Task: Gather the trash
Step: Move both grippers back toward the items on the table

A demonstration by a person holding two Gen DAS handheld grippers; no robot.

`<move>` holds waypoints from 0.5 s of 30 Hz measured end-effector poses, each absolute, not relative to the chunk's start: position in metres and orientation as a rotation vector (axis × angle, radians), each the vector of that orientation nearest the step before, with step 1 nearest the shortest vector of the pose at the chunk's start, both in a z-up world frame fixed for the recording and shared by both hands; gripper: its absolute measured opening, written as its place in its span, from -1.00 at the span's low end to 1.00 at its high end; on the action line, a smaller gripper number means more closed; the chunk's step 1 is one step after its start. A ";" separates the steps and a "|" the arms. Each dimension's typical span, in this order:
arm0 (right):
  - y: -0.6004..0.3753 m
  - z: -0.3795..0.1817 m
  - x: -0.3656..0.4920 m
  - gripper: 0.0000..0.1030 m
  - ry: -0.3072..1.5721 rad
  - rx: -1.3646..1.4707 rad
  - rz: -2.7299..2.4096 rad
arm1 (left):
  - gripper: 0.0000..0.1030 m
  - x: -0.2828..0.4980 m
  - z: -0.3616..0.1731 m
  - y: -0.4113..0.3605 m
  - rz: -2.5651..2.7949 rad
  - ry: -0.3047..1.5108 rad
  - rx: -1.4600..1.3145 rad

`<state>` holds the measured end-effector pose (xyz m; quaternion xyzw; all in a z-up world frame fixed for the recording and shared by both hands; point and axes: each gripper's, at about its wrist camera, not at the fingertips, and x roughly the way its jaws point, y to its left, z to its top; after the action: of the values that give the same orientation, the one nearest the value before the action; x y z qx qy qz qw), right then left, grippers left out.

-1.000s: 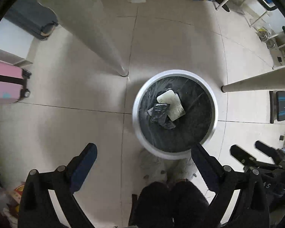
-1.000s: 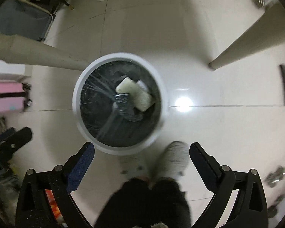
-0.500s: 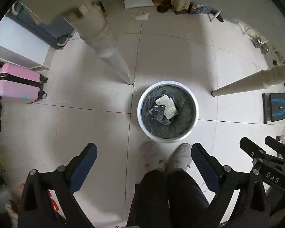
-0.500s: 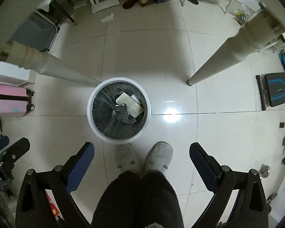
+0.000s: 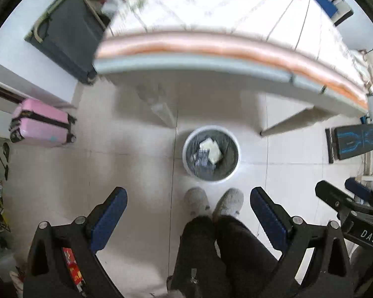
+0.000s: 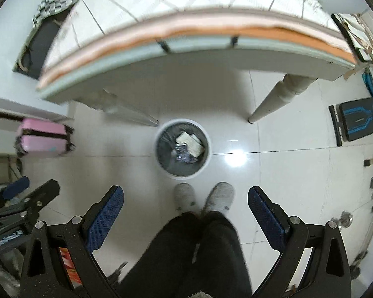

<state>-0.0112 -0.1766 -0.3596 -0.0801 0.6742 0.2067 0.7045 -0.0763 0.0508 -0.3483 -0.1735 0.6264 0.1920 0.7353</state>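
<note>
A round white trash bin (image 5: 187,160) with a black liner stands on the tiled floor under the table edge; it also shows in the right wrist view (image 6: 158,157). Inside lie pale wrappers (image 5: 212,149) and a dark packet (image 5: 202,157). My left gripper (image 5: 188,208) is open and empty, high above the floor. My right gripper (image 6: 185,206) is open and empty, also high above the bin. The right gripper also shows at the right edge of the left wrist view (image 5: 345,198).
A table with a checked cloth (image 5: 211,12) and orange-trimmed edge (image 6: 186,34) hangs above the bin. Table legs (image 6: 273,101) stand nearby. A pink suitcase (image 5: 41,124), a dark suitcase (image 5: 67,32) and a black-blue bench (image 5: 354,141) are around. The person's feet (image 5: 212,202) stand by the bin.
Both grippers have risen well away from the bin, so it looks smaller and the tabletop has come into view. Both stay open and empty.
</note>
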 end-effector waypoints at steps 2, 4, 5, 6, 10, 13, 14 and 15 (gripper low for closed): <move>-0.174 -0.331 -0.006 0.96 1.492 -0.113 0.466 | 0.96 -0.070 -0.325 0.057 0.434 1.315 -0.373; -0.169 -0.305 0.004 0.96 1.467 -0.070 0.473 | 0.96 -0.059 -0.305 0.065 0.452 1.265 -0.361; -0.166 -0.293 0.011 0.96 1.448 -0.052 0.472 | 0.96 -0.051 -0.296 0.070 0.463 1.241 -0.352; -0.163 -0.283 0.019 0.96 1.430 -0.036 0.472 | 0.96 -0.041 -0.285 0.075 0.476 1.211 -0.342; -0.152 -0.247 0.062 0.97 1.378 -0.006 0.453 | 1.00 -0.003 -0.258 0.091 0.499 1.140 -0.330; -0.150 -0.225 0.104 0.97 1.340 0.004 0.427 | 1.00 0.034 -0.244 0.107 0.513 1.120 -0.339; -0.150 -0.219 0.122 0.97 1.326 0.005 0.420 | 1.00 0.054 -0.242 0.113 0.523 1.117 -0.346; -0.149 -0.217 0.137 0.97 1.320 0.002 0.409 | 1.00 0.067 -0.241 0.118 0.530 1.120 -0.354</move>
<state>0.1375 -0.1486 -0.2169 0.0011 0.6087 0.1888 0.7706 0.0669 0.1180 -0.2408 -0.1650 0.5221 0.2472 0.7995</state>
